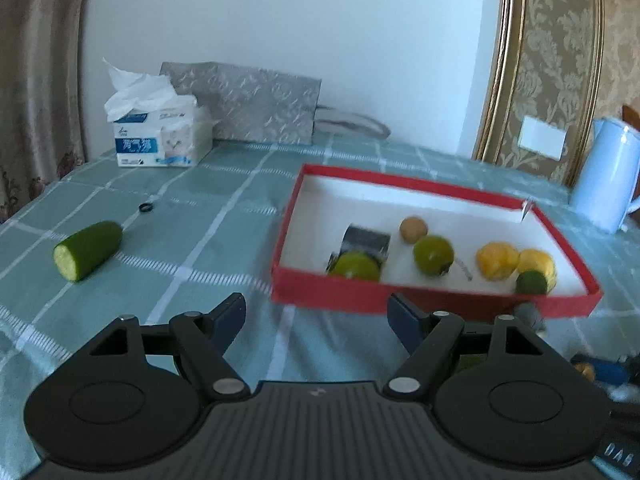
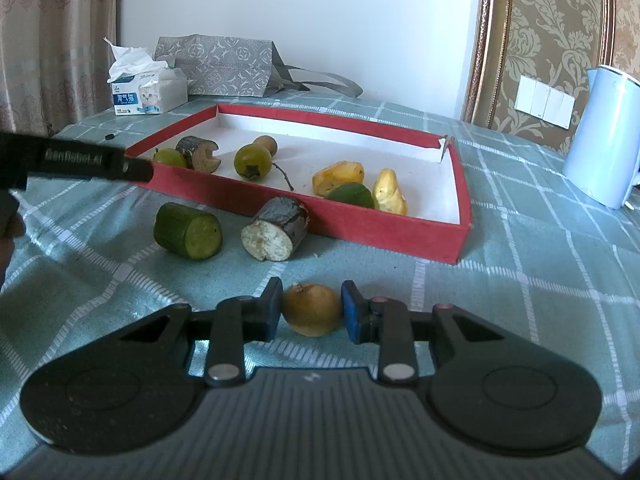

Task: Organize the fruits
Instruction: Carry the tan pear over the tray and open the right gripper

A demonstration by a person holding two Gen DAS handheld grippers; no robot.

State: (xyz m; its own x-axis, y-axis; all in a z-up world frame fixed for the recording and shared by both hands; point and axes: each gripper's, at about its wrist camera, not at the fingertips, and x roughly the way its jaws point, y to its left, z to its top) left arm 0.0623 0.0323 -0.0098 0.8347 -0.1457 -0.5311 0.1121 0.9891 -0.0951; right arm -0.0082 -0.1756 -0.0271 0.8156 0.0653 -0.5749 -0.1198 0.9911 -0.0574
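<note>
A red box (image 2: 360,224) with a white inside lies on the checked cloth and holds several fruits: green ones, yellow pieces (image 2: 338,176), a small brown one and a dark cut piece (image 2: 198,154). My right gripper (image 2: 311,310) is shut on a yellow-brown fruit (image 2: 312,309) at cloth level in front of the box. A cut cucumber piece (image 2: 188,231) and a dark-skinned white-fleshed piece (image 2: 276,229) lie just before the box. My left gripper (image 1: 316,316) is open and empty above the cloth, near the box's front wall (image 1: 400,294). Another cucumber piece (image 1: 89,250) lies to its left.
A tissue box (image 1: 160,136) and a grey gift bag (image 1: 248,104) stand at the back by the wall. A pale blue kettle (image 2: 604,136) stands at the right. A small black ring (image 1: 146,207) lies on the cloth. The left gripper's body (image 2: 76,160) reaches into the right wrist view.
</note>
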